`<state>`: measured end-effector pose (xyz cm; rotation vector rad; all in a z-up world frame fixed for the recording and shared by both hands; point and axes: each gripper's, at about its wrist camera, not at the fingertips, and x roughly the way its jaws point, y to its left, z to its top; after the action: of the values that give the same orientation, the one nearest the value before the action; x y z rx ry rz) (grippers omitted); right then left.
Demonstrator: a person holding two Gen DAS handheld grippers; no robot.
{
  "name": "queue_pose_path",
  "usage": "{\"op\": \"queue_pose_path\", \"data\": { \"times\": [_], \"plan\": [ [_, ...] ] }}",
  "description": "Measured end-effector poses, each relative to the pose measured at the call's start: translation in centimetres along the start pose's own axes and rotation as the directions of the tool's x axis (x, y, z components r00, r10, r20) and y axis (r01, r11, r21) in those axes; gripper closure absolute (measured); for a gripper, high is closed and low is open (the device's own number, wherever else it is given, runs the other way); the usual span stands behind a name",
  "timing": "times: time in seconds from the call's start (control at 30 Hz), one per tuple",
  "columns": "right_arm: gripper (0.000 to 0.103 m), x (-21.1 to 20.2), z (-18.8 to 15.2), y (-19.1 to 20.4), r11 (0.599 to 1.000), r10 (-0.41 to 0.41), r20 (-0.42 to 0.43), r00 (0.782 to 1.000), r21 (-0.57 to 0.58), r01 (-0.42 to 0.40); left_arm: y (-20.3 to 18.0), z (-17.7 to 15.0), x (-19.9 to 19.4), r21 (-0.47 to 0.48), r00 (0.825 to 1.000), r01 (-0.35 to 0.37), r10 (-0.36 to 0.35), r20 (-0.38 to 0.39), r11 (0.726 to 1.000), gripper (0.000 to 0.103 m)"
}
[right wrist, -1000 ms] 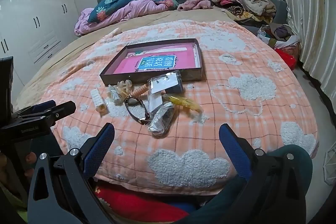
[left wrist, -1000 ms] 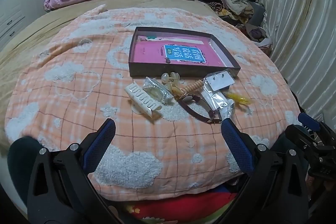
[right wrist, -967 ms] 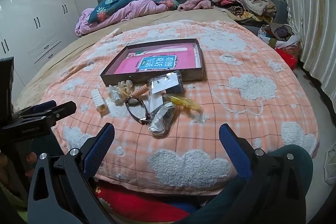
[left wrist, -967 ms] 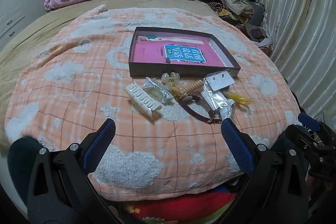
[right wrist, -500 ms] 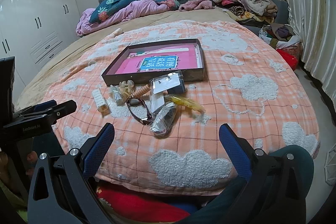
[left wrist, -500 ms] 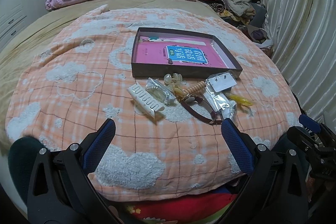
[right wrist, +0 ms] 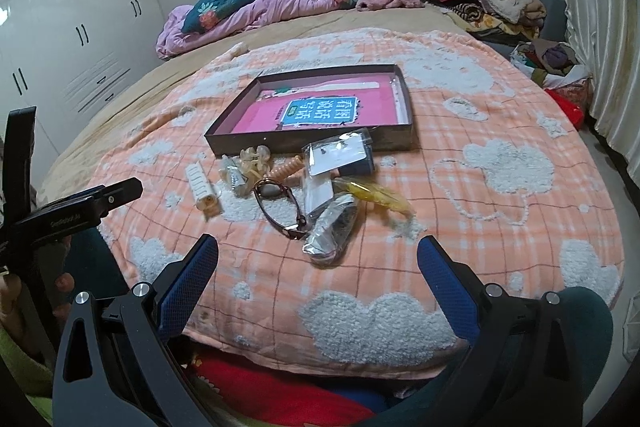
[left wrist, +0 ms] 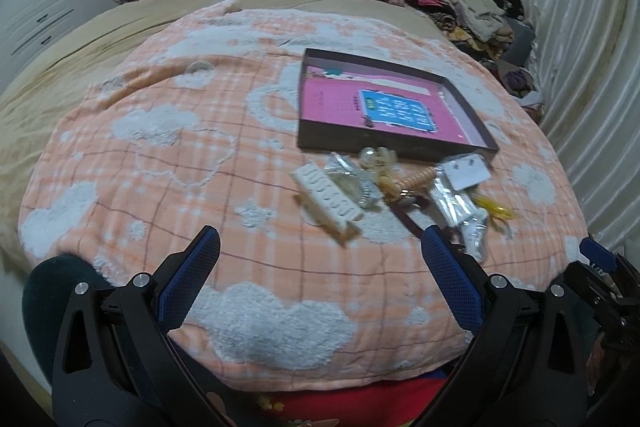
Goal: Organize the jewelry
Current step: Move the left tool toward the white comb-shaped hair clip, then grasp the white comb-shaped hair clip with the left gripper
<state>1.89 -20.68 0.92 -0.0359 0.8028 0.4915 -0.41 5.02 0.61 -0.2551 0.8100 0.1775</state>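
A shallow dark box [left wrist: 384,143] [right wrist: 308,143] with a pink lining lies on the orange cloud-pattern blanket. In front of it sits a loose heap: a white hair clip [left wrist: 328,197] [right wrist: 201,183], a beige claw clip [right wrist: 254,157], a spiral hair tie [right wrist: 286,166], a brown bracelet [right wrist: 280,207], an earring card [left wrist: 466,169] [right wrist: 338,153], clear bags [right wrist: 332,227] and a yellow piece [left wrist: 494,207] [right wrist: 376,195]. My left gripper [left wrist: 316,267] is open, short of the heap. My right gripper [right wrist: 318,269] is open too, just short of the bags.
Crumpled pink bedding [right wrist: 248,11] and piled clothes [right wrist: 492,3] lie at the far end of the bed. White wardrobes [right wrist: 68,35] stand at left, a curtain [left wrist: 592,67] at right. The person's knees in dark teal [right wrist: 576,323] show at the bottom.
The left wrist view has shifted left and slightly closer, so the heap and box now sit further right. The right view has barely moved. Both grippers stay open.
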Motion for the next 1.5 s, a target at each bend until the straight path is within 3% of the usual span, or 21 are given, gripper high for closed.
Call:
{"op": "queue_pose_path", "data": {
  "times": [0.03,0.27,0.53,0.8,1.0,1.27,1.5],
  "plan": [
    [0.004,0.2,0.1,0.2,0.999,-0.018,0.025,1.0,-0.031,0.018,0.3,0.0,0.2,-0.007,1.0,0.0,0.0,-0.002,1.0,0.009],
    [0.004,2.6,0.6,0.6,0.999,0.025,-0.013,1.0,-0.032,-0.025,1.4,0.1,1.6,-0.025,1.0,-0.012,0.011,-0.026,1.0,0.009],
    [0.004,5.3,1.2,-0.3,1.0,0.012,-0.032,0.999,-0.024,-0.013,1.6,0.2,5.0,-0.043,0.994,-0.016,0.011,-0.111,0.999,0.009],
    [0.004,7.6,0.8,-1.3,1.0,0.003,-0.076,0.997,0.005,-0.003,0.6,0.6,8.7,-0.075,0.98,0.049,-0.062,-0.187,0.996,0.009],
    [0.005,10.0,0.2,-2.4,0.997,0.011,-0.141,0.99,0.072,0.0,0.5,0.6,11.5,-0.118,0.972,0.04,-0.066,-0.225,0.992,0.009],
    [0.027,13.1,0.5,-3.1,0.996,-0.004,-0.184,0.983,0.089,0.021,0.5,0.8,12.9,-0.085,0.977,-0.012,-0.006,-0.213,0.996,0.009],
    [0.039,14.2,0.5,-2.7,0.999,-0.039,-0.182,0.983,0.027,0.045,0.4,1.4,13.2,-0.048,0.985,-0.001,-0.007,-0.17,0.999,0.02]
  ]
}}
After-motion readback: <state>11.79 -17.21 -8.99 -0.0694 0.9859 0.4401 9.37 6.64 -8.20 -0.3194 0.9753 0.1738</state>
